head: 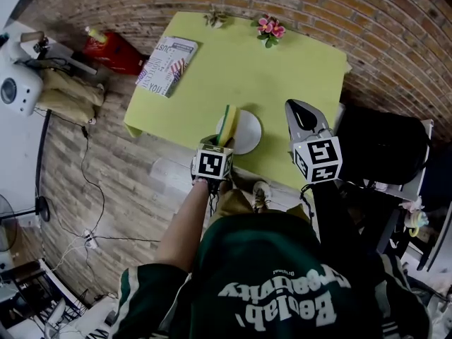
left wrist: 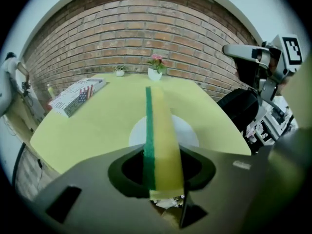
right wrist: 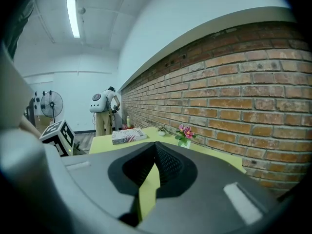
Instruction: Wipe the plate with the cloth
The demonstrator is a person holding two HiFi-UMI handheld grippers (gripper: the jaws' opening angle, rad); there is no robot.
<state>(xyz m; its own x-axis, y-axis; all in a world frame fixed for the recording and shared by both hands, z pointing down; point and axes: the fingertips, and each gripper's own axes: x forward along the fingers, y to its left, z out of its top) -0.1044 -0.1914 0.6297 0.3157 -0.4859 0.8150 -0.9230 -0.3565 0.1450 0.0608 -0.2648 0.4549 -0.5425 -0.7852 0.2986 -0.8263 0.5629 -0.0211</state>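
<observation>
Closest to the head camera is the person's dark green shirt point(head: 282, 274), with both arms reaching forward past it. Far ahead and to the left of the left claw point(head: 220, 145), a printed book point(head: 168, 63) lies near the surface's point(head: 282, 69) far left corner. The left claw is clamped on the near end of the cloth point(left wrist: 163, 145), which looks like a sponge pad: a thick yellow body with a thin dark green scouring face, held on edge with the green face to the claw's left. It sticks straight out from the jaws over the white plate point(head: 247, 133), which sits just beyond the claw's tips near the surface's front edge. Whether the cloth's far end touches the plate I cannot tell. The cloth should be light and soft and will give under pressure, so the grip low on one end probably lets the free end flex. The plate looks smooth, hard and liable to slide. Off to that claw's right, the right claw point(head: 296, 109) hangs clear of the plate, its jaws pressed together on nothing. A small pot of pink flowers point(head: 270, 29) stands far ahead of it by the brick wall.
</observation>
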